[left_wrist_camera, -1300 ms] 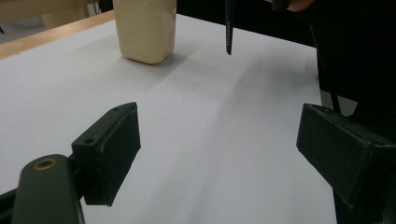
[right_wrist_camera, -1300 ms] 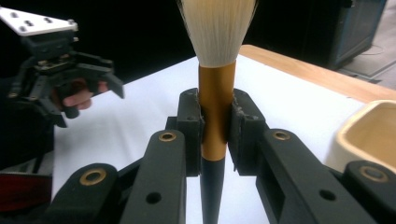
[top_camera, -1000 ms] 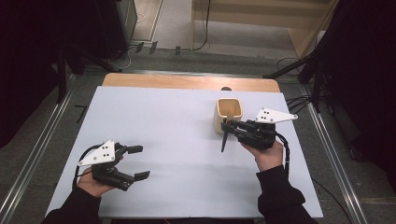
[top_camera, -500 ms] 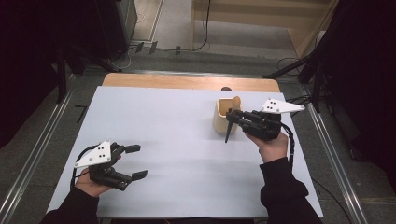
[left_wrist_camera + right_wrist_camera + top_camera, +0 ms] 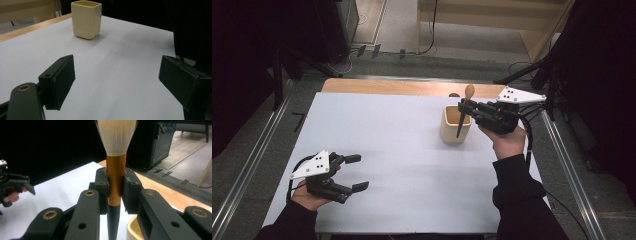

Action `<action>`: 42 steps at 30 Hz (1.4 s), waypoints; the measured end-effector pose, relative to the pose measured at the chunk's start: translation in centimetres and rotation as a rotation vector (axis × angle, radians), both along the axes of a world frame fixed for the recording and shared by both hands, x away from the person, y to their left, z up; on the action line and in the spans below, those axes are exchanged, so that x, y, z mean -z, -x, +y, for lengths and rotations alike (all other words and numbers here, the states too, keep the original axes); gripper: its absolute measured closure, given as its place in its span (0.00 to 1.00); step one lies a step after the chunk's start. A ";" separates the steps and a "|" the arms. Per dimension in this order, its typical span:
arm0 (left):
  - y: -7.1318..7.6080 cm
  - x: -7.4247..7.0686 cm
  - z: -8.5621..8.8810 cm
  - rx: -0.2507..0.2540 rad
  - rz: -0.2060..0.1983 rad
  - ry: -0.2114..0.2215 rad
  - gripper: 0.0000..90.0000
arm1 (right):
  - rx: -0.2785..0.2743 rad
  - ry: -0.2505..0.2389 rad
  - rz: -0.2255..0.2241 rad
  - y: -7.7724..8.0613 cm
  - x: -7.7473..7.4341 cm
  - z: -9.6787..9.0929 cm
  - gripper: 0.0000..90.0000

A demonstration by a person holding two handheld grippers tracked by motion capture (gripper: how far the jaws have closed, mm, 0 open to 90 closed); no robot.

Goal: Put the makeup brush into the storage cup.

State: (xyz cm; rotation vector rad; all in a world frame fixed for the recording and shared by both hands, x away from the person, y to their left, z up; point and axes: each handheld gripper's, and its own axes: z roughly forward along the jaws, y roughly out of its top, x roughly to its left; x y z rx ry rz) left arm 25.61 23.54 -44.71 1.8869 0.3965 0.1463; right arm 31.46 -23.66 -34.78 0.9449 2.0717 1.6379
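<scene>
My right gripper [image 5: 466,111] is shut on a makeup brush [image 5: 464,112] with a pale bristle head, a copper ferrule and a black handle. The brush stands nearly upright, its handle tip over the cream square cup [image 5: 456,125] at the right of the white table. In the right gripper view the pads [image 5: 102,190] clamp the copper ferrule of the brush [image 5: 115,177], and the cup's rim [image 5: 133,231] shows below. My left gripper [image 5: 354,172] rests open at the near left of the table with nothing between its fingers. From the left gripper [image 5: 117,82], the cup [image 5: 86,19] stands far off.
The white table sheet [image 5: 397,150] lies over a wooden top whose far edge [image 5: 387,86] shows. Metal rails run along both sides of the table. Cables and dark stands sit on the floor beyond the far edge.
My right hand has lifted the brush and tipped it upright, bristles up, bringing it over the cup. The left hand has stayed in place.
</scene>
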 end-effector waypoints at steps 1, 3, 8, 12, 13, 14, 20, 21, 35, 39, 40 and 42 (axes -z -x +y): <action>0.0 0.0 0.0 0.000 0.000 0.000 0.16 | 0.000 0.000 0.000 0.0 0.0 0.0 0.87; 0.0 0.0 0.0 -0.001 0.000 -0.001 0.16 | 0.007 -0.005 -0.005 -0.2 -0.4 -0.1 0.87; 0.0 0.0 0.0 0.001 0.003 0.000 0.16 | 0.019 0.000 -0.013 -0.7 -1.2 0.0 0.87; 0.0 0.0 0.0 0.006 0.002 -0.003 0.16 | 0.025 0.003 -0.022 -1.3 -1.8 -0.1 0.87; 0.0 0.0 0.0 0.004 0.000 -0.004 0.16 | 0.035 0.006 -0.022 -1.6 -2.1 -0.2 0.87; 0.0 0.0 0.0 0.003 0.001 -0.006 0.16 | 0.039 0.008 -0.025 -1.8 -2.2 -0.2 0.87; 0.0 -0.1 0.2 -0.003 -0.004 0.001 0.16 | 0.060 0.004 -0.026 -2.7 -2.7 -0.4 0.87; 0.0 -0.1 0.2 -0.003 -0.004 0.001 0.16 | 0.060 0.004 -0.026 -2.7 -2.7 -0.4 0.87; 0.0 -0.2 0.3 -0.016 -0.017 0.006 0.16 | 0.126 0.014 -0.031 -4.8 -2.1 -0.5 0.87; 0.0 -0.1 0.3 -0.024 -0.016 0.005 0.16 | 0.141 0.019 -0.028 -5.1 -1.9 -0.6 0.87; 0.0 -0.1 0.3 -0.020 -0.014 0.008 0.16 | 0.146 0.018 -0.024 -5.3 -1.7 -0.6 0.87; 0.0 -0.1 0.3 -0.020 -0.014 0.007 0.16 | 0.151 0.020 -0.024 -5.4 -1.6 -0.6 0.87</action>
